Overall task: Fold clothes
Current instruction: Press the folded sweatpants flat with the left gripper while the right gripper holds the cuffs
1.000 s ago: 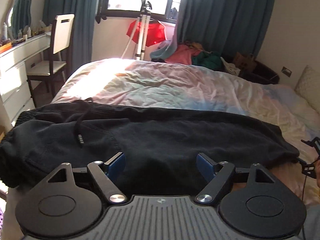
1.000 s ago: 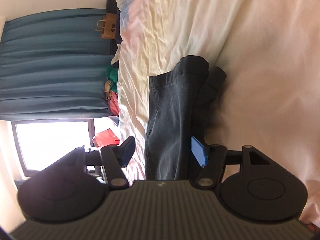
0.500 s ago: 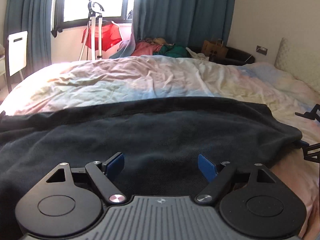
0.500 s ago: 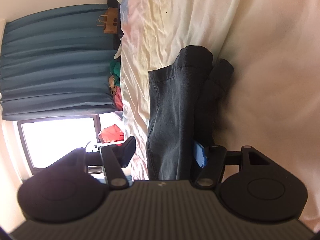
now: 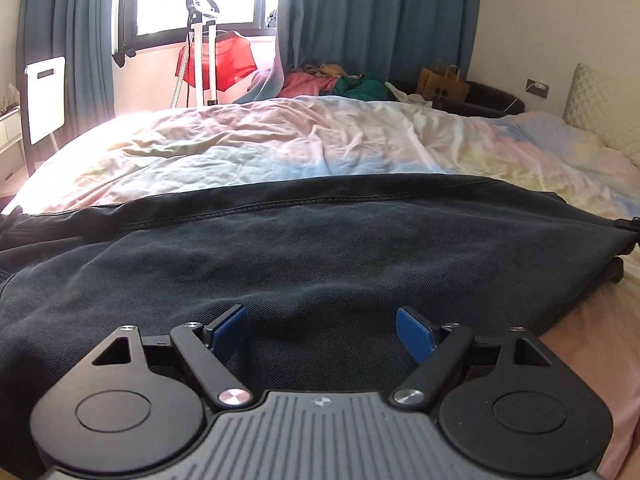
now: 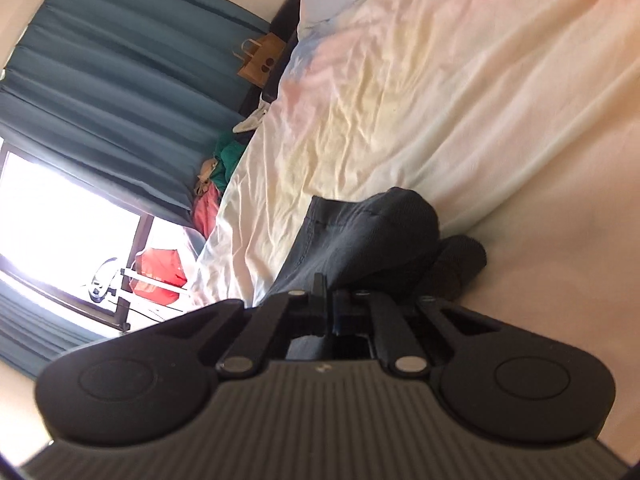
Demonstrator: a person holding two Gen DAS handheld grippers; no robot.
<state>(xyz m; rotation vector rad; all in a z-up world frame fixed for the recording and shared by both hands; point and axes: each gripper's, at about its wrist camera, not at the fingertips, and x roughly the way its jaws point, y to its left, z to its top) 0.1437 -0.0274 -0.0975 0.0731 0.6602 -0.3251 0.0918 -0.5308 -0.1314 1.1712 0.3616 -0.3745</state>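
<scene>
Trousers (image 5: 320,264): dark, lying flat across the near side of the bed (image 5: 280,144)
Left tongs (image 5: 322,330): jaws spread wide over the trousers, holding nothing
Right tongs (image 6: 329,300): jaws just snapped together, pinching the trousers' cuff end (image 6: 372,236)
Curtains (image 5: 376,16): teal, beyond the bed's far side
</scene>
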